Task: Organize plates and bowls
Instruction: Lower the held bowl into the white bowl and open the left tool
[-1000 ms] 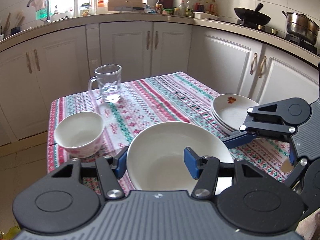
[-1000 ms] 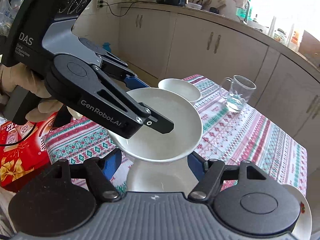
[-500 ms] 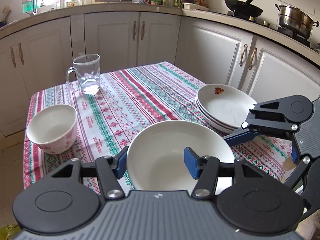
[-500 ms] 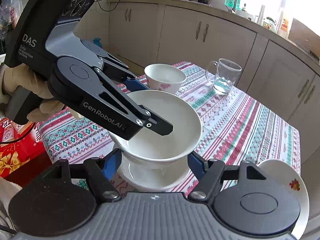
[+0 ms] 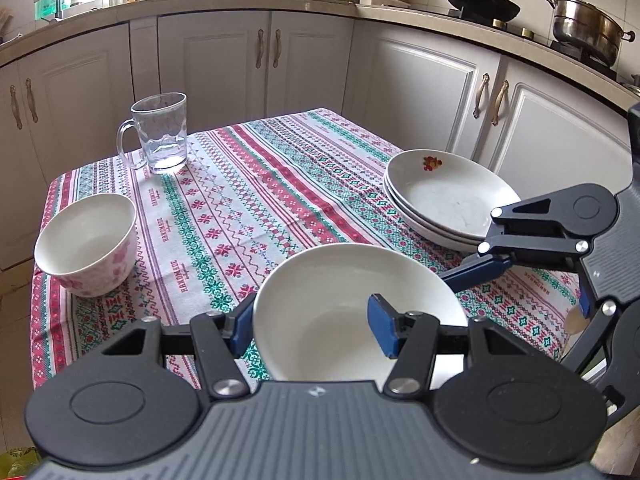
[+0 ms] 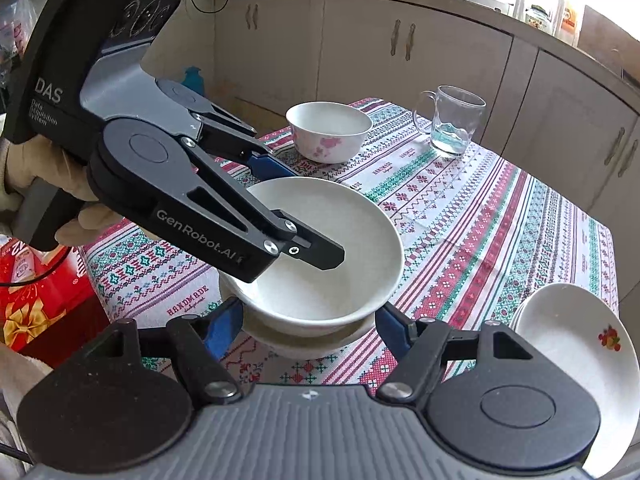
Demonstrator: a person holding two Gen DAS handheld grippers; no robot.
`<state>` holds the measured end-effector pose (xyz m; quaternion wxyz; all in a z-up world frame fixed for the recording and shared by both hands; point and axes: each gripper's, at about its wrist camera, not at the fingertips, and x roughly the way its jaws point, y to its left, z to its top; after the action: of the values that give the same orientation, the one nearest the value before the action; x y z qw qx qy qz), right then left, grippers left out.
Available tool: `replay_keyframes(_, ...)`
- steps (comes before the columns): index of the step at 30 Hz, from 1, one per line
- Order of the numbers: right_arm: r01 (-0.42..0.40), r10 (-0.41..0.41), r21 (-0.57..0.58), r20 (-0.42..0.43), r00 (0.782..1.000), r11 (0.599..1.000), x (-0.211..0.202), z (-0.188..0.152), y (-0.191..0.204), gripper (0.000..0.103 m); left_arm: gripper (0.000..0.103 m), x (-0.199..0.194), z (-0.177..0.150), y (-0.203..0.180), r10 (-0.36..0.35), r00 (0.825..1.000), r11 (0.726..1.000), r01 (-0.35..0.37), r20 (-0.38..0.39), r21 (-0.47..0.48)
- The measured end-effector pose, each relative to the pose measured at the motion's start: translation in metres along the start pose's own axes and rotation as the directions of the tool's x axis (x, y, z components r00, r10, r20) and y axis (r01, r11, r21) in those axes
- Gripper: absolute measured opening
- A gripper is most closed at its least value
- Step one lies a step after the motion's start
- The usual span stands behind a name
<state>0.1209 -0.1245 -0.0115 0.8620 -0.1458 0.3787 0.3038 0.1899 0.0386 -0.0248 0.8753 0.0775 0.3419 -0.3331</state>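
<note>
A plain white bowl [image 5: 340, 292] [image 6: 352, 240] hangs low over the tablecloth. My left gripper [image 5: 312, 322] [image 6: 306, 212] is shut on its near rim, one pad inside and one outside. Under that bowl is a second white dish [image 6: 304, 340]. My right gripper [image 6: 308, 324] is shut on this lower dish, a blue pad against each side. In the left wrist view one of the right gripper's blue fingers [image 5: 476, 270] reaches in under the bowl's right edge. I cannot tell whether the lower dish touches the cloth.
A pink-flowered bowl [image 5: 86, 244] [image 6: 328, 132] and a glass mug [image 5: 160, 136] [image 6: 452, 120] stand at the table's far side. A stack of flower-printed plates [image 5: 448, 200] [image 6: 576, 360] sits near the right edge. A red box [image 6: 40, 300] lies beside the table.
Both grippers have sunk a little toward the tablecloth together with the bowl and the dish under it. Neither grip has changed.
</note>
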Motion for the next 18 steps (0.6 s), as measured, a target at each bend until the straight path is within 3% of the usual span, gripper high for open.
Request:
replay_keyframes(9,-0.012,0.012,0.02,0.0,1.0,1.0,0.001,-0.001,-0.002,0.083,0.06,0.003,-0.004,0.001,-0.009,1.0,1.0,0.009,0.003,0.002)
replay_keyframes(13,-0.018,0.018,0.013,0.009,1.0,1.0,0.0,0.0,0.0,0.087,0.073,-0.005,-0.005,0.003,0.019,0.999,1.0,-0.019,0.029,0.01)
replay_keyframes(18,-0.017,0.017,-0.011,0.008,1.0,1.0,-0.004,0.001,0.004,0.09,0.082,-0.022,-0.006,0.018,0.063,0.996,0.998,-0.062,0.059,-0.019)
